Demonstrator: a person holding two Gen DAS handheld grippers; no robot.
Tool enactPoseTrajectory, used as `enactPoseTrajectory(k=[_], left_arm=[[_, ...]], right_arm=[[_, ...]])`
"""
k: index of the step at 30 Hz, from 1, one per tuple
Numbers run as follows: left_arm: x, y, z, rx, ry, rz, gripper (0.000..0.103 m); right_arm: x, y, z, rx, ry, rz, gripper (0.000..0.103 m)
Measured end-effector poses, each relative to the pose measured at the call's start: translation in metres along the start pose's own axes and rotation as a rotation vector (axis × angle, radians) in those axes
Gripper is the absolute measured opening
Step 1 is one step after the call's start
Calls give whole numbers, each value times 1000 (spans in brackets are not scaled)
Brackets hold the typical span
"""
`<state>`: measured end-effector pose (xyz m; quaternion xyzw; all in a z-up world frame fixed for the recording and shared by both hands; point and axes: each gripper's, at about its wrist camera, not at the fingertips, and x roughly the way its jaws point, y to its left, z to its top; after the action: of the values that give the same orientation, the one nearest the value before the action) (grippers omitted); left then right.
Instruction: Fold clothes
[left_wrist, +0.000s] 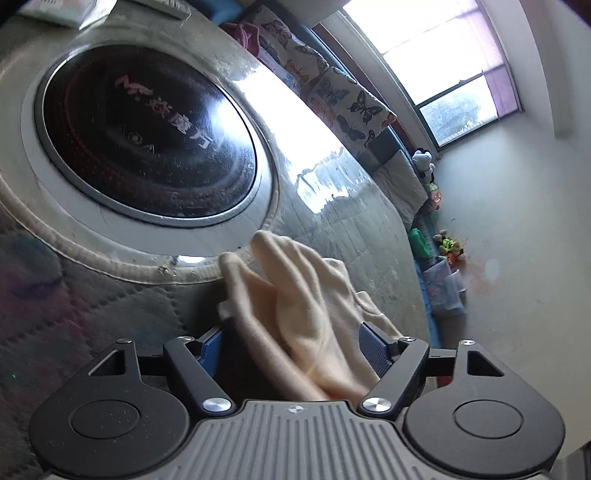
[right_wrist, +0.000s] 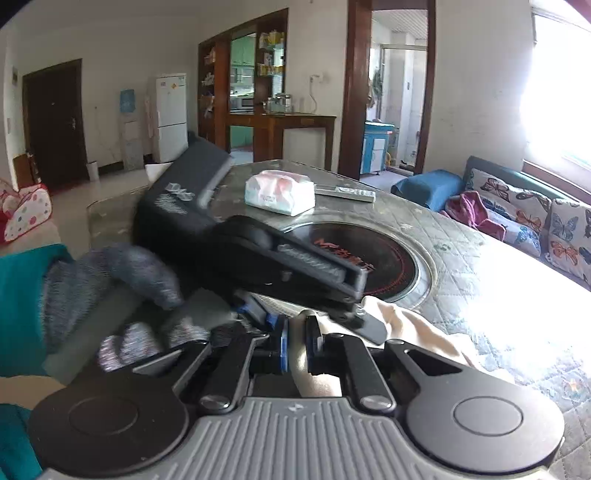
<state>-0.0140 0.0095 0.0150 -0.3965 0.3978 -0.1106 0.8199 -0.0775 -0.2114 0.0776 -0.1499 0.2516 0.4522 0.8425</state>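
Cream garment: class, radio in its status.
Left hand-held gripper open around cream garment. Right hand-held gripper shut on it. Tissue pack far side, clear.

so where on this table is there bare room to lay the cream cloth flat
The quilted table cover lies bare between the round black cooktop and the butterfly sofa cushions. It is crowded beyond the cooktop, by the tissue pack and remote. Both grippers crowd the cream cloth.
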Motion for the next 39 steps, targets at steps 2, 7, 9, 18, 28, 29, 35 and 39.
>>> enactPoseTrajectory(k=[2,7,9,18,28,29,35,39], left_arm=[[2,1,2,-18,5,-3,68],[5,6,1,-31,7,21,31],[4,9,1,-29,5,26,25],[0,7,-5,39,-10,52,20],[0,-6,-11,139,-26,93,20],[0,-6,-11,144,-27,96,20],[6,-13,-10,190,-32,116,20],[7,-17,-9,217,-32,130,20]], right_arm=[[-5,4,-3,-17,6,16,8],[-7,10,-11,-33,17,40,8],[-9,13,-15,-29,24,39,10],[-34,-23,-36,151,3,-117,34],[-45,-143,-89,511,20,-435,42],[-45,-149,-93,535,15,-441,42],[-35,-175,-115,646,-4,-426,41],[-36,-174,-120,674,-36,-379,19]])
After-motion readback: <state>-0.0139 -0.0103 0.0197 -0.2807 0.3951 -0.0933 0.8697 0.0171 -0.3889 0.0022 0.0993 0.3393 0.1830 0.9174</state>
